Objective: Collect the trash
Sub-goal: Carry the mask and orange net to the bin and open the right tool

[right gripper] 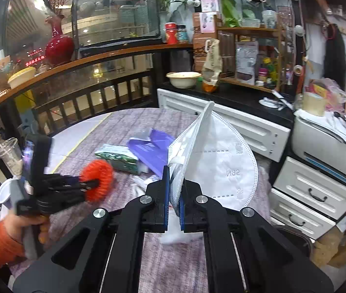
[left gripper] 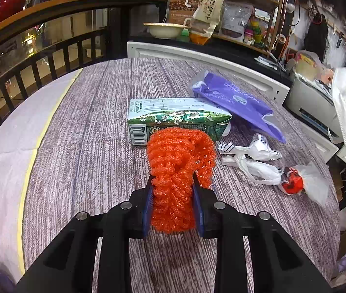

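Trash is getting picked up two pieces at once. Orange foam net (left gripper: 177,171) is sitting between the left gripper (left gripper: 173,183) pads, jaws clamped on it, its far end resting near the green carton (left gripper: 173,119) on the bench (left gripper: 87,146). White face mask (right gripper: 212,156) is hanging in the right gripper (right gripper: 174,188), jaws pressed together on its folded edge, mask clear of the bench. Remaining on the bench: carton, purple pouch (left gripper: 236,102) leaning on it, white wrappers (left gripper: 253,158) and a red-and-clear wrapper (left gripper: 297,183) further right. Step in hand, as I read it: grasp done, lift and carry pending. No bin is showing in either view, so next move is finding one, then releasing both pieces there.
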Available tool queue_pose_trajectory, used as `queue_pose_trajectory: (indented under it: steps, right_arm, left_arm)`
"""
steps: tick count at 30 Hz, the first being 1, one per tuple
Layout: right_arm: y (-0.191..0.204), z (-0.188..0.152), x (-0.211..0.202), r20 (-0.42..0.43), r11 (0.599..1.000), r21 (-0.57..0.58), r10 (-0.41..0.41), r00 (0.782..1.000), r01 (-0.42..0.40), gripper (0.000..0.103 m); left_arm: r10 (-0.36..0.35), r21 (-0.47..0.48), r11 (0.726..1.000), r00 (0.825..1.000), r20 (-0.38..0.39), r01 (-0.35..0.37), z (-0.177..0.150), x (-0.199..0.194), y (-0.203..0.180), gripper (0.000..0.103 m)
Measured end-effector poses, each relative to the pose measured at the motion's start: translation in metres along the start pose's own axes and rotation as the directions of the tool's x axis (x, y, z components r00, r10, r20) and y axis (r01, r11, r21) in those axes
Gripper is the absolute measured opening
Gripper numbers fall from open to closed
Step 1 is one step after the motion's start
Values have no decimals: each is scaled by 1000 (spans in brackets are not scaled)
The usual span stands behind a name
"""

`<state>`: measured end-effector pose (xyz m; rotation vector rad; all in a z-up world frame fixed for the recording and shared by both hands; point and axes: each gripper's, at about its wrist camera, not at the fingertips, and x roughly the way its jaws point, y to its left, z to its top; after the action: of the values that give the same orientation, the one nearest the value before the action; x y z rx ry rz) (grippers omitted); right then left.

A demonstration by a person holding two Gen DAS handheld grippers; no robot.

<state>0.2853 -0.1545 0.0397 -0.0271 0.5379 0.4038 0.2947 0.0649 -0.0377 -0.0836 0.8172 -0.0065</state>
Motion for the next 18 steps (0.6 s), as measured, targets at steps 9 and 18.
queue_pose_trajectory:
  steps: [9,18]
  right_arm:
    - [-49,-30,-23,-6,992,94,-89,996,89,7]
    - [-125,-78,-37,-97,946,227,-213,972,230,7]
  left_arm:
    - [-87,11,996,994,66,87,-11,-45,-21,28]
    - [-210,117,973,975,78,201,-21,-65,-83,28]
